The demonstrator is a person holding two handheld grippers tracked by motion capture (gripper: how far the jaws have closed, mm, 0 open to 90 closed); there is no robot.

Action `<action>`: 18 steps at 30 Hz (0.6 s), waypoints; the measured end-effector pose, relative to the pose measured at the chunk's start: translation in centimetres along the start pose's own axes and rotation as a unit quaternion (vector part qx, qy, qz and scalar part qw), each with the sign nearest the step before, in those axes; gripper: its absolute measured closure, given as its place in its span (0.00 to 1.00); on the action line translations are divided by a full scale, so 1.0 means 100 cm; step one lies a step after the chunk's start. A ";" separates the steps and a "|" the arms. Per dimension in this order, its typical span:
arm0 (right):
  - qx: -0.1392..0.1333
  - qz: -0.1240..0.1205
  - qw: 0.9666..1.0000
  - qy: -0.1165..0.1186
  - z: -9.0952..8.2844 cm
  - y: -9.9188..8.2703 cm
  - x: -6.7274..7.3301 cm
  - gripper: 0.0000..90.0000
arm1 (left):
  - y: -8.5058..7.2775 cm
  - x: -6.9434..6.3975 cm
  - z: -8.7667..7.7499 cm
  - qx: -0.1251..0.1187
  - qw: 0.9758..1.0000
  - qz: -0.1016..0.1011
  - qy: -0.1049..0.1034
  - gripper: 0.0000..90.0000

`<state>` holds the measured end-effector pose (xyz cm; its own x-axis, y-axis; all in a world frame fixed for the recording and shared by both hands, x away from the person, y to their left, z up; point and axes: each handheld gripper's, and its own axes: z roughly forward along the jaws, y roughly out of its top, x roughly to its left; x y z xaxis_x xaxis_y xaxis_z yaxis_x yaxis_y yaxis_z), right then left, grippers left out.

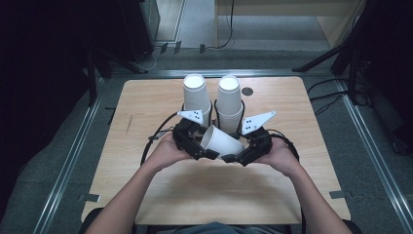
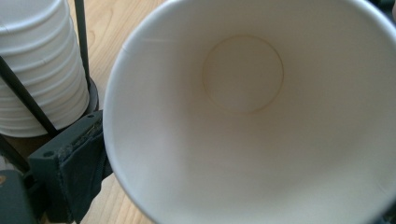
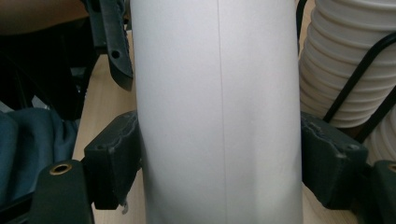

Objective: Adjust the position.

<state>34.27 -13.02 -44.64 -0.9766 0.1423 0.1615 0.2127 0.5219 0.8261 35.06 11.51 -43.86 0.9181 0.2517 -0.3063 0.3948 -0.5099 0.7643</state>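
A single white paper cup [image 1: 221, 141] is held on its side just in front of the two stacks of cups [image 1: 229, 100], which stand mouth-down in a black wire holder [image 1: 213, 113] on the wooden table [image 1: 146, 107]. Seen from the stacks, the cup lies toward the person, with its long axis roughly level and its open mouth turned to the left gripper [image 1: 195, 146] and its closed base to the right gripper [image 1: 243, 155]. The right gripper is clamped across the cup's wall: in the right gripper view both pads [image 3: 114, 158] are pressed against the sides of the cup [image 3: 219, 112], so the jaws stand fairly wide but are filled by it. In the left gripper view the inside of the cup [image 2: 243, 74] is looked into directly, and one pad [image 2: 79, 172] lies against the outside of the rim; the other jaw is hidden, so whether the left gripper is closed on the rim cannot be told. The next move is judged to turn on this axis: the cup would have to be tipped mouth-down to match the stacks, and the right gripper, gripping the body, is better placed for that.
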 end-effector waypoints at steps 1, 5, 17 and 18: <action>-0.005 0.002 1.000 0.002 0.000 0.000 0.000 0.24 | 0.000 0.000 0.000 -0.004 1.000 -0.002 0.000 0.00; -0.005 0.005 1.000 0.006 0.002 0.000 -0.001 0.24 | -0.001 -0.002 -0.001 -0.021 1.000 0.003 -0.001 0.06; 0.020 0.011 1.000 0.018 0.006 -0.002 -0.001 0.25 | 0.000 -0.001 -0.002 0.004 1.000 0.004 -0.017 0.15; 0.021 0.014 0.999 0.020 0.007 -0.002 -0.001 0.25 | 0.000 -0.001 -0.002 0.006 1.000 0.005 -0.017 0.15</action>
<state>34.36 -12.57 -45.19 -0.9705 0.1249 0.2061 0.2406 0.5538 0.7971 34.96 11.66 -43.66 0.9229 0.2188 -0.3167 0.3849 -0.5228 0.7606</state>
